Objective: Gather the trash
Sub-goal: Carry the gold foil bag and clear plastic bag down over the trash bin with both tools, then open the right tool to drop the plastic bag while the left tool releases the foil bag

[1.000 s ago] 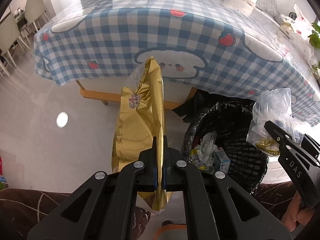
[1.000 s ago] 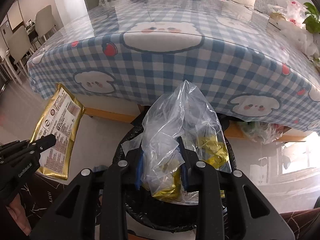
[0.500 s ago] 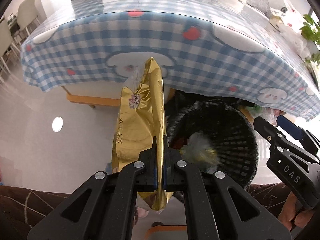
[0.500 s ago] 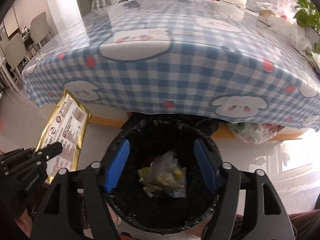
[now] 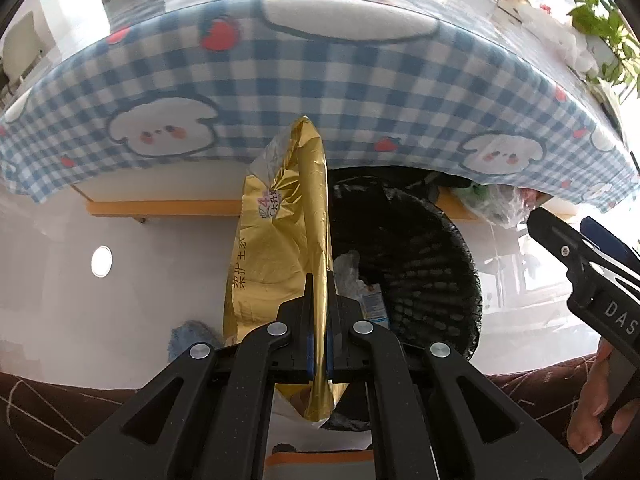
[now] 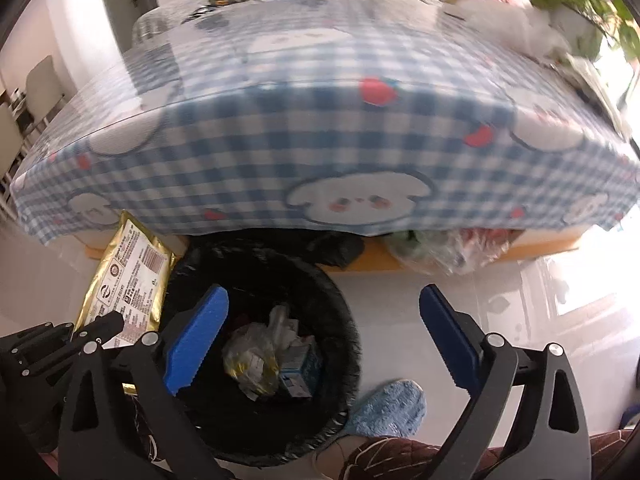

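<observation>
Gripping a gold foil pouch (image 5: 280, 264) edge-on, the left gripper (image 5: 319, 344) has its two jaws pinched tight on the pouch's lower part, so the pouch stands upright in front of the camera with its torn top uppermost. Holding it by a thin edge keeps it from slipping, though such foil is slick and may slide if the grip eases. From the right wrist view the same pouch hangs just beside the left rim of the bin, not yet over the opening.

Close to that camera, the right gripper (image 6: 316, 344) has its jaws spread wide and holds nothing; its blue pads (image 6: 196, 340) frame the bin below.

Just beyond stands a round black bin (image 6: 340, 304) lined with a dark bag, on a pale floor. Inside lie a crumpled clear bag with gold wrappers (image 6: 252, 356) and a small blue and white carton (image 6: 298, 372). A blue slipper (image 6: 384, 408) sits touching the bin's near right side.

Farther back, a table draped in a blue checked cloth (image 6: 320, 136) with cartoon puppies overhangs the bin's far rim. Bagged items (image 6: 444, 248) rest on a low shelf beneath it.

The likely next step is to carry the pouch rightward over the opening and release it.
</observation>
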### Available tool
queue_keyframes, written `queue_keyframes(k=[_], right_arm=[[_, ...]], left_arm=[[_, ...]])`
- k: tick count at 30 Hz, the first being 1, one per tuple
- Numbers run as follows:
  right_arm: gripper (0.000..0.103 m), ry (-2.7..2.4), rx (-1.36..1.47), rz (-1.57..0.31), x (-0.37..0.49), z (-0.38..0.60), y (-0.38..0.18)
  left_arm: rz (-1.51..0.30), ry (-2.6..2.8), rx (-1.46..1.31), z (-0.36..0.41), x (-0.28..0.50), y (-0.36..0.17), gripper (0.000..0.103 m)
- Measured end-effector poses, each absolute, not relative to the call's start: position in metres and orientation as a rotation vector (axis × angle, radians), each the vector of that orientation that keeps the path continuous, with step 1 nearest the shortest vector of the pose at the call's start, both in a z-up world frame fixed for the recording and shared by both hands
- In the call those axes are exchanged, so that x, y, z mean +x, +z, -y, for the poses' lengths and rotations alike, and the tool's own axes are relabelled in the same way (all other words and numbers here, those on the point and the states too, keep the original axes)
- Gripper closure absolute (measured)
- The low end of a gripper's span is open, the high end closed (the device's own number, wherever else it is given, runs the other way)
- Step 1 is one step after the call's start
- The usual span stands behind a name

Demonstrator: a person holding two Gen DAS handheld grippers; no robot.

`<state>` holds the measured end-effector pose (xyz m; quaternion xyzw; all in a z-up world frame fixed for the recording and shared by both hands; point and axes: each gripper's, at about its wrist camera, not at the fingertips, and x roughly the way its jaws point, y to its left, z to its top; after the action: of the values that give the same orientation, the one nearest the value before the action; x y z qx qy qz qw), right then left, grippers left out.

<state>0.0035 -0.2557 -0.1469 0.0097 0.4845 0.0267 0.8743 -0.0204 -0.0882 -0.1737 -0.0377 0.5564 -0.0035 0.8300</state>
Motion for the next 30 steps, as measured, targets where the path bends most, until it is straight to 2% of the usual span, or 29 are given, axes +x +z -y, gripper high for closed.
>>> queue_keyframes(k=[21, 23, 26, 28, 30], right_arm=[[0.008, -0.009, 0.039, -1.046, -0.003, 0.303, -0.151], [0.008, -0.01, 0.038, -1.045, -0.003, 0.303, -0.151], [0.008, -0.006, 0.042, -1.045, -0.003, 0.302, -0.151], [0.008, -0.003, 0.042, -1.042, -0.002, 0.299, -0.151], [0.008, 0.002, 0.048, -1.04, -0.003, 0.295, -0.149]], left_arm=[[-1.165, -0.097, -0.019, 0.139, -0.012, -0.175, 0.098], [-1.164, -0.095, -0.003, 0.141, -0.013, -0.175, 0.093], [-1.158, -0.085, -0.011, 0.137, -0.013, -0.176, 0.078], [-1.149, -0.071, -0.023, 0.131, -0.014, -0.174, 0.06], [-1.142, -0.055, -0.034, 0.125, -0.016, -0.172, 0.049]])
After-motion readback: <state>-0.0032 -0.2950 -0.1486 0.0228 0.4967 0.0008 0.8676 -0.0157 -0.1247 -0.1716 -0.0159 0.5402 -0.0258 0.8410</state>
